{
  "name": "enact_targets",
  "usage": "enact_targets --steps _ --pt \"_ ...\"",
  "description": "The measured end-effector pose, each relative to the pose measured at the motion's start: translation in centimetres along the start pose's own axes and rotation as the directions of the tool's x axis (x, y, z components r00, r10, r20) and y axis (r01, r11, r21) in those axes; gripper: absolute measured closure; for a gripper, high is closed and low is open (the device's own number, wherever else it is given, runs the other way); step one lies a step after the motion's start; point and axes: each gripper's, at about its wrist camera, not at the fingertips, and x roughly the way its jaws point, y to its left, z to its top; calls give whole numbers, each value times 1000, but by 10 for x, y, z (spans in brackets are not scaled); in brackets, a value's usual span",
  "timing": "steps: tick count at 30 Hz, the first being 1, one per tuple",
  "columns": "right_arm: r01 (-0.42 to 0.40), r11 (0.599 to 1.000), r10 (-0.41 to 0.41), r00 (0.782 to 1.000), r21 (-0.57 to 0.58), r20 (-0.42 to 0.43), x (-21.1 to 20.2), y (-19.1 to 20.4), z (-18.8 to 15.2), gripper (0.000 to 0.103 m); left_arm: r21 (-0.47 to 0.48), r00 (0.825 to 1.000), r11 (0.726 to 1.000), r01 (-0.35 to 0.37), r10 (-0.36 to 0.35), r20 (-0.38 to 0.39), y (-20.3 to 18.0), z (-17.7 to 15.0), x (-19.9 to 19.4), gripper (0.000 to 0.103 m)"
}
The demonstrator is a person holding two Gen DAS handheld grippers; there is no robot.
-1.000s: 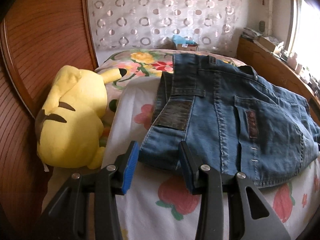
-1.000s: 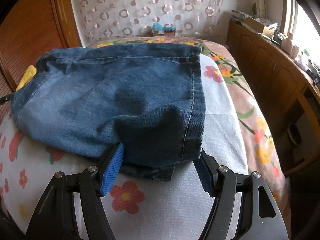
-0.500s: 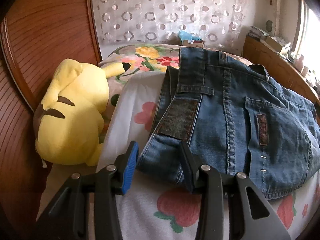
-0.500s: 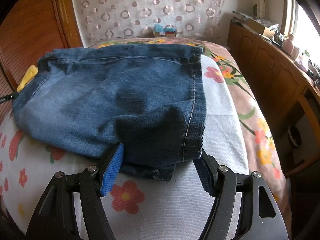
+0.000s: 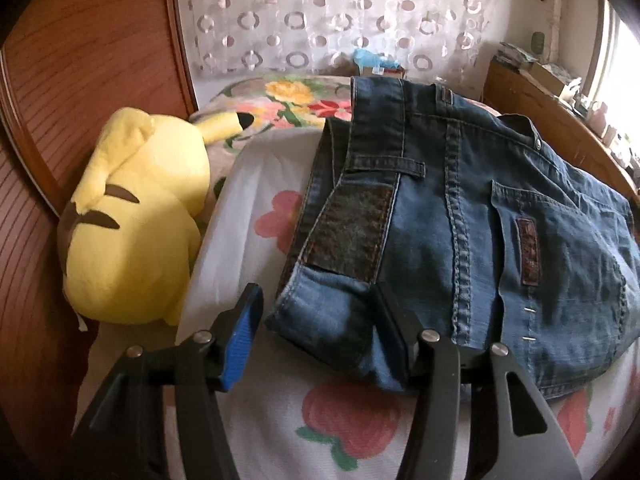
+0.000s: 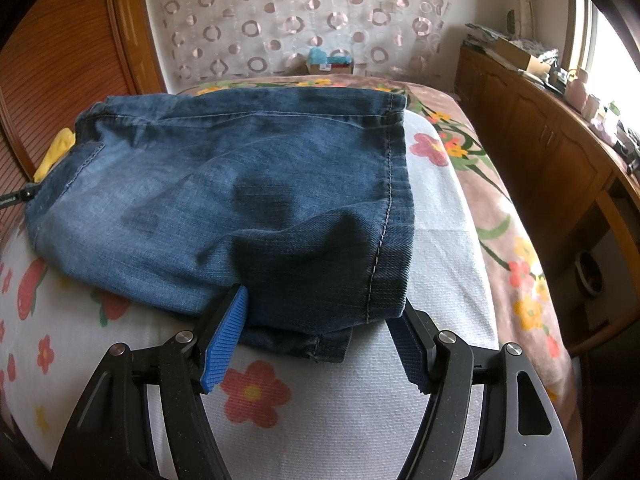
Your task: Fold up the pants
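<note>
Folded jeans (image 5: 460,216) on the flowered bed (image 5: 352,412).
Your left gripper (image 5: 320,340) has just been opening, released around the waistband corner; your right gripper (image 6: 320,332) stands released astride the hem.

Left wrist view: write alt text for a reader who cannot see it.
Folded blue jeans lie on a flower-print bedspread, their near corner between the open jaws of the left gripper, which have just been opening. A yellow plush toy lies to the left.
</note>
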Motion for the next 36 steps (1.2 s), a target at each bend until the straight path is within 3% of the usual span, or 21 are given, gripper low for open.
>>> enact_targets --steps 3,5,6,7,9,12,16,26,32,36 --pt "-1 1000 1 1000 1 0 0 0 0 32 -4 1000 1000 29 -29 13 0 -3 -4 53" --pt "-8 1000 8 1000 -1 4 0 1 0 35 2 999 999 33 -33 18 -1 -5 -5 62" --pt "-21 1000 21 1000 -7 8 -1 2 0 51 19 999 999 33 -33 19 -3 -7 -5 66" --pt "-31 999 31 999 -16 13 -2 3 0 81 36 999 999 29 -30 24 -5 -7 -6 72" --pt "-42 998 43 999 -49 8 -4 10 1 87 63 999 998 25 -27 32 -11 -7 -10 83" --pt "-59 997 60 998 -56 21 -10 8 4 89 80 998 997 12 -17 63 -17 -6 -19 90" --pt "-55 996 60 996 -69 72 -29 5 15 91 71 991 997 23 -32 127 -19 -4 -40 92" --pt "1 996 19 978 -93 208 -84 2 40 92 66 951 996 52 -70 301 -24 -17 -128 94" --pt "21 996 4 964 -90 266 -131 -2 24 92 65 937 993 99 -115 330 -19 -52 -172 94" --pt "33 996 -9 962 -84 272 -159 -7 -2 92 90 939 989 118 -140 313 -22 -81 -189 94"
